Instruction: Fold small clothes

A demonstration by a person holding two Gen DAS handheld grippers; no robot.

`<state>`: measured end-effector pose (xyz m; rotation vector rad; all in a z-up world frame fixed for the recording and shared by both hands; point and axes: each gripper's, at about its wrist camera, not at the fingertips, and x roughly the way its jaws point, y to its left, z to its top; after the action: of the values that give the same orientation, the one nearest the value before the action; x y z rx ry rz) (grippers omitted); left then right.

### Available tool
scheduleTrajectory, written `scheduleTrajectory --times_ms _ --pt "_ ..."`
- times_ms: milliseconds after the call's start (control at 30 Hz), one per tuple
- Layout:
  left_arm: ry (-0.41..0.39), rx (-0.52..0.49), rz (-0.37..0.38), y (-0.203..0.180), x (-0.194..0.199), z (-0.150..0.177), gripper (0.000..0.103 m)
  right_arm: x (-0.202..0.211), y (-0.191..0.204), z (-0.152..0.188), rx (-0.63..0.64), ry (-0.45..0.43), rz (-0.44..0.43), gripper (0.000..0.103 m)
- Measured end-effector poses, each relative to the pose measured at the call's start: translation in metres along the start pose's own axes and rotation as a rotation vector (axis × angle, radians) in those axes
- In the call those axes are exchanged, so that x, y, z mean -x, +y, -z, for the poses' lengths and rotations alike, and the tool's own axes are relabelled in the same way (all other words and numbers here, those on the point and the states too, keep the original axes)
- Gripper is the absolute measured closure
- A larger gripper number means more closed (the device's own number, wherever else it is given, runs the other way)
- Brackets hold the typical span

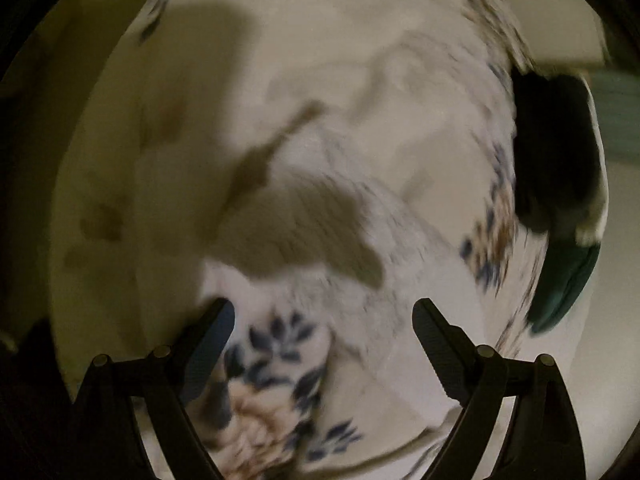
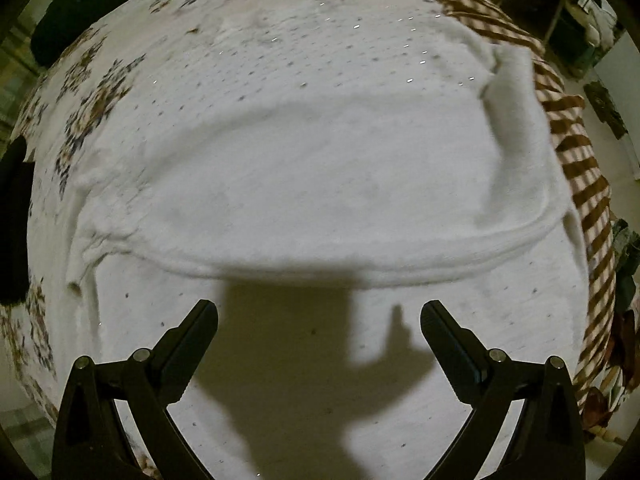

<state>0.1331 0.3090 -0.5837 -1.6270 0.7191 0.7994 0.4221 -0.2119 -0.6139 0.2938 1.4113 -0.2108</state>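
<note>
Left wrist view, badly blurred. At far left, dim cream surface in shadow. Low in the frame, left gripper [image 1: 323,316] spread wide, nothing between its jaws, hovering over a floral bedsheet [image 1: 280,360] with navy leaf sprigs and tan blooms. Above and centre, white garment [image 1: 360,128] lying rumpled on that sheet, gripper shadows falling across it. At right edge, a dark garment [image 1: 552,152] and a teal one [image 1: 568,280] lying beside the sheet's border; too smeared to name more closely.

Right wrist view, sharper. At far left, floral bedsheet [image 2: 92,104] border, with a dark green cloth [image 2: 92,4] at upper left. Centre, white garment [image 2: 320,168], knit with small dots, folded over itself, its rounded folded edge running across just ahead of the fingertips. Right gripper [image 2: 319,314] opened wide, empty, poised above the lower layer, its shadow cast between the fingers. At right, a brown-and-white striped cloth [image 2: 576,152] beside the white garment.
</note>
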Motion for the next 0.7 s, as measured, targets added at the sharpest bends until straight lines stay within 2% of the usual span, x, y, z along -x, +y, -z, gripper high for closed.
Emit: scheduleTrajectory --times_ms 67,200,367,400,467,567,700 --pt "-0.021 0.058 0.061 -0.001 -0.005 -0.003 0.012 0.000 0.006 0.002 0.007 0.006 -0.009 0.000" --pt "-0.050 0.083 0.143 -0.011 -0.012 -0.008 0.012 0.003 0.005 0.005 0.010 -0.004 -0.026 0.000" --pt "-0.110 0.131 0.167 -0.013 -0.016 -0.010 0.015 0.002 0.004 0.000 -0.001 -0.004 -0.058 0.000" --pt "-0.130 0.135 0.175 -0.014 -0.015 -0.010 0.022 0.002 0.004 -0.001 0.000 -0.003 -0.066 0.000" --pt "-0.150 0.122 0.167 -0.016 -0.017 -0.011 0.086 0.004 0.000 0.000 0.000 -0.004 -0.079 0.000" --pt "-0.206 0.087 0.148 -0.023 -0.014 -0.014 0.094 0.002 -0.005 -0.001 -0.007 0.000 -0.095 0.000" --pt "-0.293 -0.094 0.140 -0.058 0.015 -0.011 0.095 0.000 -0.014 -0.001 -0.012 -0.002 -0.109 0.000"
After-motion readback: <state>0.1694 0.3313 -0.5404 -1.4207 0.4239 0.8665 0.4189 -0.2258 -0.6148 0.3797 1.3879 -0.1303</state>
